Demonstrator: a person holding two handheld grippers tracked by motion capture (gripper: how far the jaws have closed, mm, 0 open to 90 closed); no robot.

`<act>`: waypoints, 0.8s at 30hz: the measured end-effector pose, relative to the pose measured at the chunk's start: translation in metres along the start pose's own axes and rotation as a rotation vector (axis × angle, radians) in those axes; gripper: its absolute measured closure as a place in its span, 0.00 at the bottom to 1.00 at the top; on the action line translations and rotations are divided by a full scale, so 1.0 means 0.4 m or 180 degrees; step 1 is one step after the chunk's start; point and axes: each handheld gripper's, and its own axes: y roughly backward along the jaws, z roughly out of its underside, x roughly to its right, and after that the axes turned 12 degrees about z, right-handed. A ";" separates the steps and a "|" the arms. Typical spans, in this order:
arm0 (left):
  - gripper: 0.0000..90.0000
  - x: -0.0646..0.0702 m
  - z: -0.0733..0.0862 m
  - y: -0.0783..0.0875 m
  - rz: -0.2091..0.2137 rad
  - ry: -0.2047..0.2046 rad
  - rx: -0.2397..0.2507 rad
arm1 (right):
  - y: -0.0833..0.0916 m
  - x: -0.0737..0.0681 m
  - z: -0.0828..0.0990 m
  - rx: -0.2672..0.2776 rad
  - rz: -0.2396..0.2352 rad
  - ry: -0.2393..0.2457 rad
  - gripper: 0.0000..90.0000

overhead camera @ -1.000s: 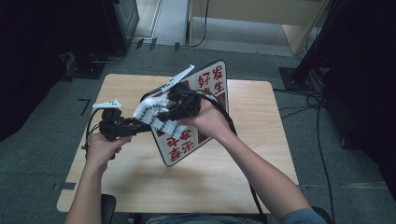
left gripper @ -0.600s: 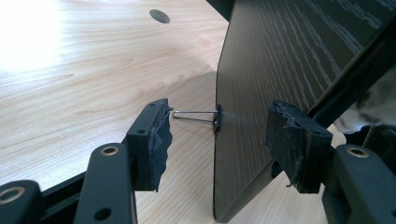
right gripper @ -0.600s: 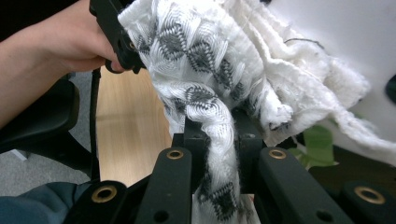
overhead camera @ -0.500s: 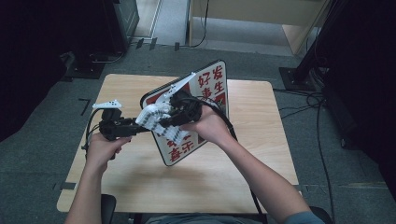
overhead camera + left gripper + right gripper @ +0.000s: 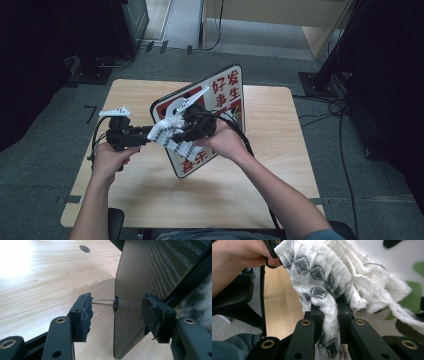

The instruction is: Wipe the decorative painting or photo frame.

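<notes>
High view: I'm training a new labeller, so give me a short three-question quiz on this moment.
1. True or false: the right tool is shut on the knitted cloth.
2. The sign board is: A) lying flat on the table; B) standing tilted on it; C) hanging off its edge.
3. What colour are the board's characters?

Key: 1 true; 2 B; 3 red.

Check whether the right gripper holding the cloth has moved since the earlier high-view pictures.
Yes. The right gripper with the white cloth has slid down the sign board, toward its lower edge and the table.
</notes>
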 end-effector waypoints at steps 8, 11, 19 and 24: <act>0.48 0.000 0.001 -0.001 0.0002 -0.0008 -0.0010 | -0.016 -0.001 0.025 -0.0019 -0.0009 -0.0012 0.90; 0.49 0.000 0.001 -0.001 0.0004 -0.0014 -0.0016 | -0.023 -0.001 0.033 -0.0019 -0.0020 -0.0010 0.90; 0.49 0.001 0.002 -0.001 0.0002 -0.0015 -0.0019 | -0.044 -0.002 0.058 -0.0062 -0.0046 -0.0022 0.90; 0.50 0.001 0.002 -0.001 -0.0003 -0.0022 -0.0031 | -0.056 -0.004 0.071 -0.0075 -0.0056 -0.0025 0.90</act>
